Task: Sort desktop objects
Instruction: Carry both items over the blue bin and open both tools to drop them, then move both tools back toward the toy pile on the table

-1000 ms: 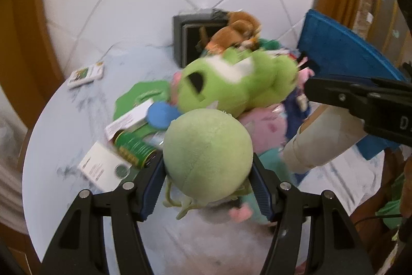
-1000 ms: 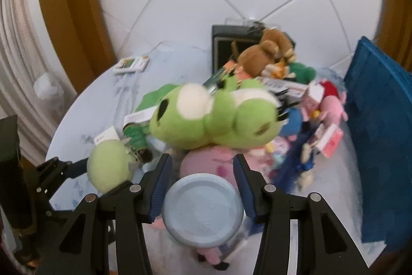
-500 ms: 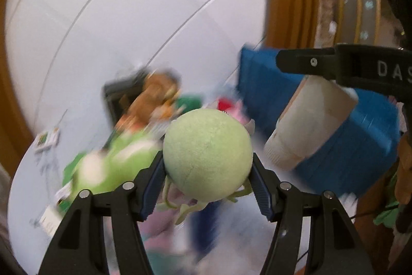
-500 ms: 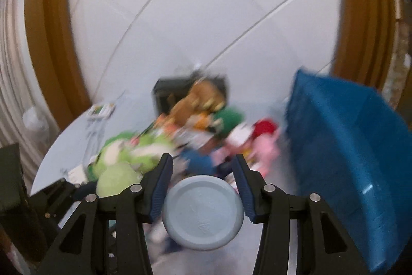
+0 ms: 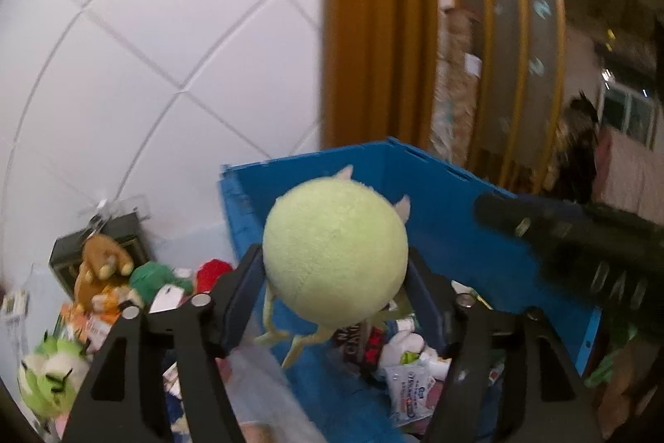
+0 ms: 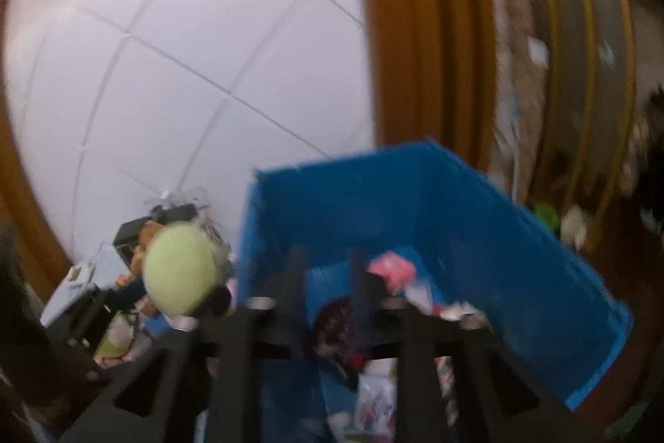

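Left claw (image 5: 336,302), jaws just widened, pads still hugging green plush ball (image 5: 334,252) above blue bin (image 5: 452,202); right claw (image 6: 328,293) nearer, part-open, empty.

Home room: plush toys (image 5: 103,268), orange curtain (image 5: 377,28)

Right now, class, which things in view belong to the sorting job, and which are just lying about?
Belong to the job:
green plush ball
blue bin
brown plush
frog plush
packet in the bin

Just lying about:
white tiled wall
orange-brown pillar
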